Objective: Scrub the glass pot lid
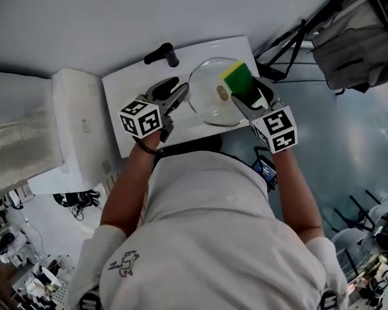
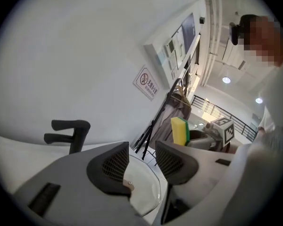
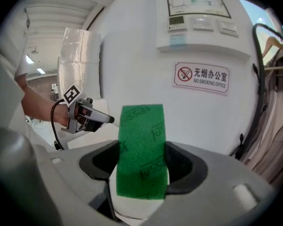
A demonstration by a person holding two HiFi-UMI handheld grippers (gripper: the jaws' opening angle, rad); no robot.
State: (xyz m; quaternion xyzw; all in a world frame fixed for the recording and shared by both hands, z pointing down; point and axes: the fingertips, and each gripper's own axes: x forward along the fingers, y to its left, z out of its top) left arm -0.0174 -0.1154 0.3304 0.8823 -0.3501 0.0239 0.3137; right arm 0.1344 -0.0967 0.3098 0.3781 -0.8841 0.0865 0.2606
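White sink (image 1: pixel 132 86): flat lid (image 1: pixel 207 108); right tool (image 3: pixel 141 166) tight on upright sponge (image 3: pixel 141 140); left tool (image 2: pixel 141 161) spread.

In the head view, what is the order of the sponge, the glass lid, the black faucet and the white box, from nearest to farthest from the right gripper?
1. Sponge, held in the right gripper tongs.
2. Glass lid, just left of the sponge.
3. Black faucet, at the back left of the sink.
4. White box, farthest, left of the sink.
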